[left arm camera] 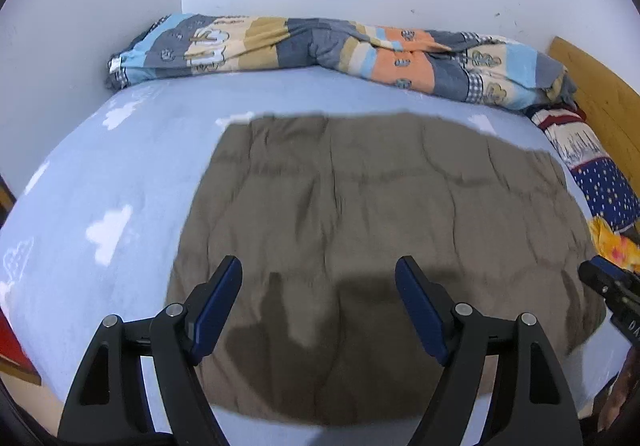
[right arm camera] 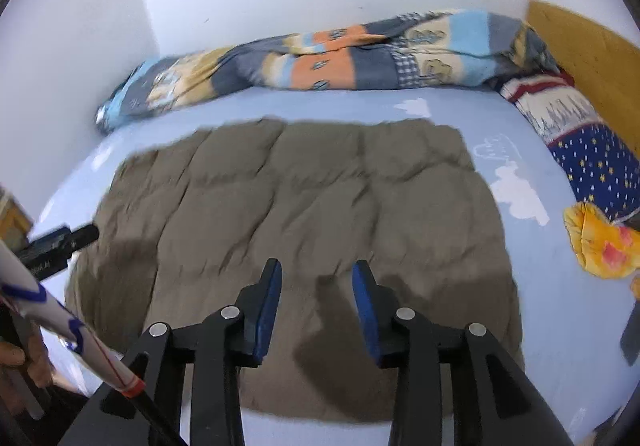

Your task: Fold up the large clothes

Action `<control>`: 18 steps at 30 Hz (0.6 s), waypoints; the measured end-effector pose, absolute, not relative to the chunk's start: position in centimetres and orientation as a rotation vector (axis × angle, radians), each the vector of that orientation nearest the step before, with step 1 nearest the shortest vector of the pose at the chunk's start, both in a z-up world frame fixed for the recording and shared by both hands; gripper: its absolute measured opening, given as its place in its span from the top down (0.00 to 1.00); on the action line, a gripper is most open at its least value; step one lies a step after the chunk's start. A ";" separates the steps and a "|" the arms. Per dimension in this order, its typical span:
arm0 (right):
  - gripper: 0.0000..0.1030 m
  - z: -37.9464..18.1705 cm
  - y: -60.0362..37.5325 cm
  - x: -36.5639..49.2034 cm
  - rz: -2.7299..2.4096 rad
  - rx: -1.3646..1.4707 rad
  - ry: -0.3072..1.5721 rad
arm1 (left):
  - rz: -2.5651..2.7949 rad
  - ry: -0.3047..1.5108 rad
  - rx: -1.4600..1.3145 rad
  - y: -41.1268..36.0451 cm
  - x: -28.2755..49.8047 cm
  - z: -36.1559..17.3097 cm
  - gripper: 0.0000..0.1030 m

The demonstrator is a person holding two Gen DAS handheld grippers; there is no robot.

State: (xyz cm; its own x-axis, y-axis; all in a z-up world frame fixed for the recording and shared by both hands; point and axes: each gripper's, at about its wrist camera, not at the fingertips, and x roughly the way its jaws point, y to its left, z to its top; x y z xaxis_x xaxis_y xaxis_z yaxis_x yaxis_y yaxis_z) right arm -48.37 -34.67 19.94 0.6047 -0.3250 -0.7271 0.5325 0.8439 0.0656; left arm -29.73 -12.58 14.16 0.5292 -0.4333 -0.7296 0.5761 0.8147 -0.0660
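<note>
A large olive-brown garment (left arm camera: 372, 238) lies spread flat and wrinkled on the light blue bed sheet (left arm camera: 100, 173); it also fills the middle of the right wrist view (right arm camera: 304, 213). My left gripper (left arm camera: 320, 266) is open and empty, hovering above the garment's near part. My right gripper (right arm camera: 316, 270) is open with a narrower gap, empty, above the garment's near edge. The right gripper's tip shows at the right edge of the left wrist view (left arm camera: 612, 286); the left gripper's tip shows at the left of the right wrist view (right arm camera: 64, 242).
A rolled patchwork quilt (left arm camera: 320, 49) lies along the back wall. A patterned blue pillow (right arm camera: 592, 153) and a yellow cloth (right arm camera: 600, 242) sit at the right by the wooden headboard (right arm camera: 592, 45). White walls enclose the back and left.
</note>
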 end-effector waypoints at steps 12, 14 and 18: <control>0.61 15.4 -31.3 -48.2 -0.576 0.182 0.860 | -0.510 0.884 0.181 -11.1 -28.9 9.9 0.23; 0.61 15.0 -31.3 -48.2 -0.571 0.180 0.872 | -0.504 0.889 0.191 -11.2 -29.0 9.5 0.23; 0.61 14.5 -31.2 -48.1 -0.563 0.154 0.887 | -0.491 0.871 0.208 -11.5 -29.3 9.4 0.23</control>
State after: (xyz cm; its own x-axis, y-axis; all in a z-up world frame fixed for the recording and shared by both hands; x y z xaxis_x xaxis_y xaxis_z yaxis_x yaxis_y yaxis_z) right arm -48.11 -31.24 14.45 0.4982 -0.4010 -0.7688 0.5253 0.8450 -0.1003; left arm -29.26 -11.49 9.40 0.5423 -0.3268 -0.7740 0.4929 0.8698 -0.0219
